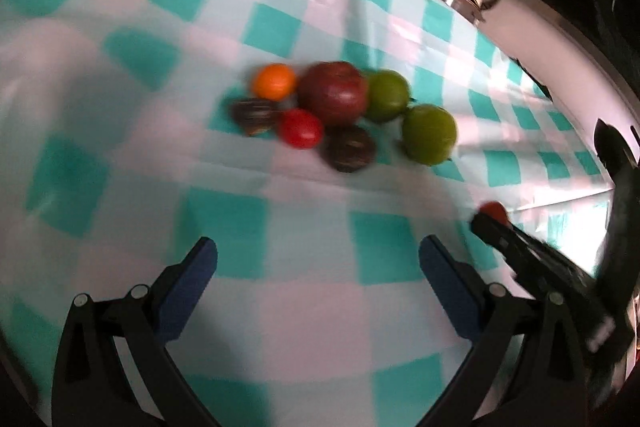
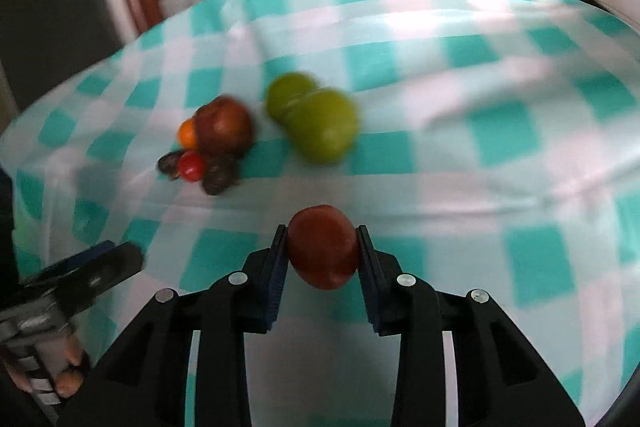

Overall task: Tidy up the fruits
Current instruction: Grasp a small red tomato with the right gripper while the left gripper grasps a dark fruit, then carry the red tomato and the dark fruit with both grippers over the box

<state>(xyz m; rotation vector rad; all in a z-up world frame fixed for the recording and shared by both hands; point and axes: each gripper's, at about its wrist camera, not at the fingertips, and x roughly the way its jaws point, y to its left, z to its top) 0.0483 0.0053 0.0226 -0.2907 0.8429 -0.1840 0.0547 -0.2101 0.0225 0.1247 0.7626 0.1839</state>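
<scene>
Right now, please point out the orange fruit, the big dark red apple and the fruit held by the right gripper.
orange fruit [image 1: 274, 80], left wrist view, its middle.
dark red apple [image 1: 333, 93], left wrist view, its front.
held red fruit [image 2: 322, 247], right wrist view, its middle.

The right gripper [image 2: 322, 247] is clamping a red fruit [image 2: 323, 247] at lower centre; the left gripper [image 1: 318, 259] is gaping empty.

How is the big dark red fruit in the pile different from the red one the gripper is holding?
The big dark red fruit lies on the checked cloth, touching other fruit; the held red fruit is pinched alone in the right gripper. The pile fruit looks darker, more purplish; the held one is redder. Both are roundish.
</scene>
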